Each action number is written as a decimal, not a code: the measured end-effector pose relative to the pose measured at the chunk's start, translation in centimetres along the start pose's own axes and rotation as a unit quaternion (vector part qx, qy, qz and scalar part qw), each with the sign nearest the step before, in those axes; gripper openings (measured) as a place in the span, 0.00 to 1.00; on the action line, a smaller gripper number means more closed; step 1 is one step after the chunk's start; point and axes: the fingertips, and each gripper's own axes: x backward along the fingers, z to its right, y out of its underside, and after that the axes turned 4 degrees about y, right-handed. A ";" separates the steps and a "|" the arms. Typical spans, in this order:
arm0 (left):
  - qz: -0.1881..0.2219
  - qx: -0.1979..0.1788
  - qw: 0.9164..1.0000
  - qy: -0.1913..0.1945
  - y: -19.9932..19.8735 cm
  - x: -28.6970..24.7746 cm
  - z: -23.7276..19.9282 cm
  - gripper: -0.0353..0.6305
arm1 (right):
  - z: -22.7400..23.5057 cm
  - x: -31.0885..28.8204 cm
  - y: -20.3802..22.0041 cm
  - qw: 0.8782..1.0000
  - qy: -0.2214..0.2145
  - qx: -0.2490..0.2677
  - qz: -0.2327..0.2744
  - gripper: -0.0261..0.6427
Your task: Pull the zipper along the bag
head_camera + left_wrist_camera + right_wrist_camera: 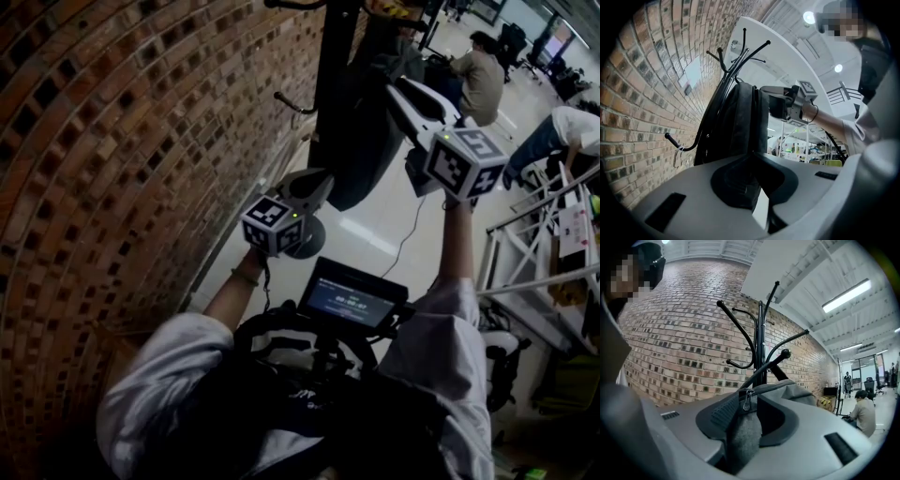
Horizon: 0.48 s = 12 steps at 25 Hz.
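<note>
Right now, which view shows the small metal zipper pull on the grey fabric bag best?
The right gripper view: the small metal zipper pull hangs close between the right gripper's open jaws. The head view shows only the grey fabric bag hanging; the left gripper view shows its side, no pull.

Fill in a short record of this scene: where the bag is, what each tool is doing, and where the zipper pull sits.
bag: hangs on the coat rack beside the brick wall
left tool: shut on the bag's dark lower fabric
right tool: open, at the bag's grey top
zipper pull: hangs between the right tool's jaws, not pinched
</note>
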 end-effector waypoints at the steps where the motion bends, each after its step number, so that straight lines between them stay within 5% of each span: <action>1: -0.002 0.002 1.000 -0.002 0.0 0.0 0.0 0.08 | -0.1 -0.2 0.0 1.000 -0.002 0.004 -0.004 0.22; 8: -0.008 0.010 1.000 -0.007 0.1 0.2 0.1 0.08 | -0.6 -0.4 -0.3 0.999 0.012 0.045 -0.023 0.08; 12: -0.011 0.017 1.000 -0.010 -0.1 0.4 0.2 0.08 | -0.6 0.0 -0.8 0.997 0.020 0.068 -0.021 0.08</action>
